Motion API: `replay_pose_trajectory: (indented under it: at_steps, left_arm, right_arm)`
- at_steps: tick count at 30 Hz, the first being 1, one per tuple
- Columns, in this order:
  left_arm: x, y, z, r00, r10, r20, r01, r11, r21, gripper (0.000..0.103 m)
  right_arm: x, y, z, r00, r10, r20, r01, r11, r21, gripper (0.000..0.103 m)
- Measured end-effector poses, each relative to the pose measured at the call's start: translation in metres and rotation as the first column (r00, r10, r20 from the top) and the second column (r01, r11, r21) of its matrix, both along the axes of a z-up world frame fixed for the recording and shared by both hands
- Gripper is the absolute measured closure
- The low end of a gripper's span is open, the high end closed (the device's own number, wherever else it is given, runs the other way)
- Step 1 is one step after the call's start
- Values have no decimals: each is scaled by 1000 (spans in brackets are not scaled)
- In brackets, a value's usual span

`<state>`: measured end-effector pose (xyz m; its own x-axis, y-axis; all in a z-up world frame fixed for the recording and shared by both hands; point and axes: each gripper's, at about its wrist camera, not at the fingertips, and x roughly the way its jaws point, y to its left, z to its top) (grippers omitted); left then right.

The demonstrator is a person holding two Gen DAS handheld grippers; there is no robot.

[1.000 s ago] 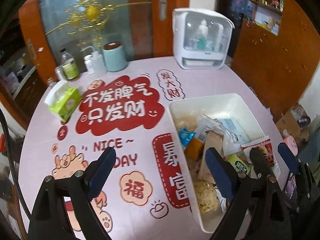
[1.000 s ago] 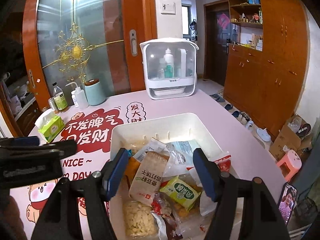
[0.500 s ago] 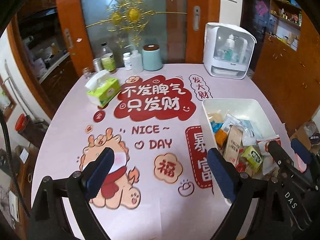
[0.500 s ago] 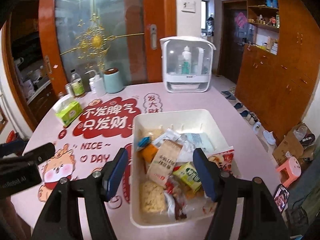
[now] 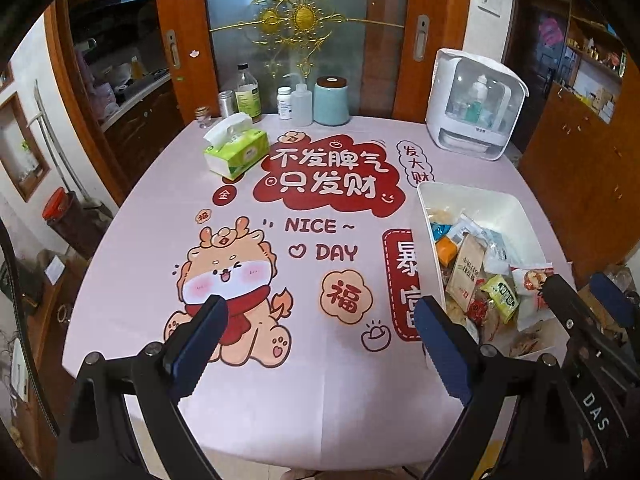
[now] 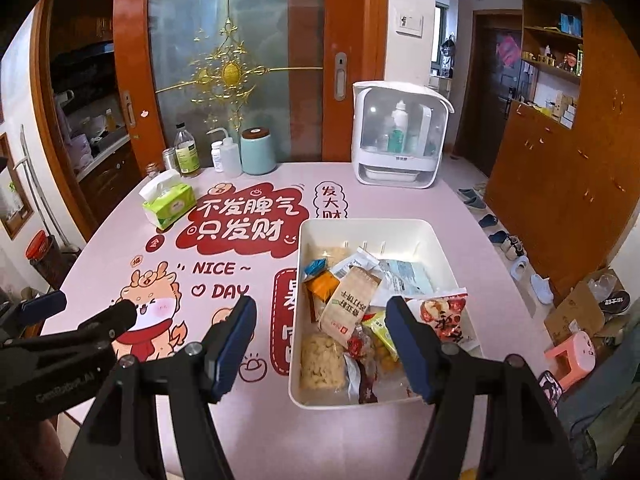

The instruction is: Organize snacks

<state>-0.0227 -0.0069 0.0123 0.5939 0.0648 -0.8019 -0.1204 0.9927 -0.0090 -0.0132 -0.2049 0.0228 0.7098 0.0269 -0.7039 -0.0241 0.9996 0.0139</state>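
Note:
A white bin (image 6: pixel 364 222) on the pink printed tablecloth holds several snack packets, among them a tan packet (image 6: pixel 348 304), a red packet (image 6: pixel 446 312) and a bag of pale crackers (image 6: pixel 320 364). My right gripper (image 6: pixel 322 340) hovers open above the bin's near left corner, nothing between its blue pads. In the left wrist view the bin (image 5: pixel 468 190) sits at the right, the tan packet (image 5: pixel 466 268) inside it. My left gripper (image 5: pixel 320 340) is open and bare over the cartoon dragon print, left of the bin. Each gripper shows in the other's view: right gripper (image 5: pixel 584 296), left gripper (image 6: pixel 78 312).
At the table's far side stand a green tissue box (image 5: pixel 236 152), several bottles, a teal canister (image 5: pixel 331 100) and a white countertop cabinet (image 5: pixel 472 108). The table's near edge lies just below the grippers. On the floor to the right are a pink stool (image 6: pixel 572 348), a cardboard box and shoes.
Both grippers have drawn back and risen from the bin, so more of the table shows. The left one has swung left, off the bin and over the dragon print.

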Motion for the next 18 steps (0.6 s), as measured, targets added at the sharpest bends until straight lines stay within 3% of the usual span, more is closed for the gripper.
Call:
replay_pose_trajectory:
  at_steps: [18]
  left_arm:
    - [-2,-29,-3,997,-60,-44,61,997,35,10]
  right_arm:
    - [-9,-14,-10,997,-9,-75,10,1000,4,35]
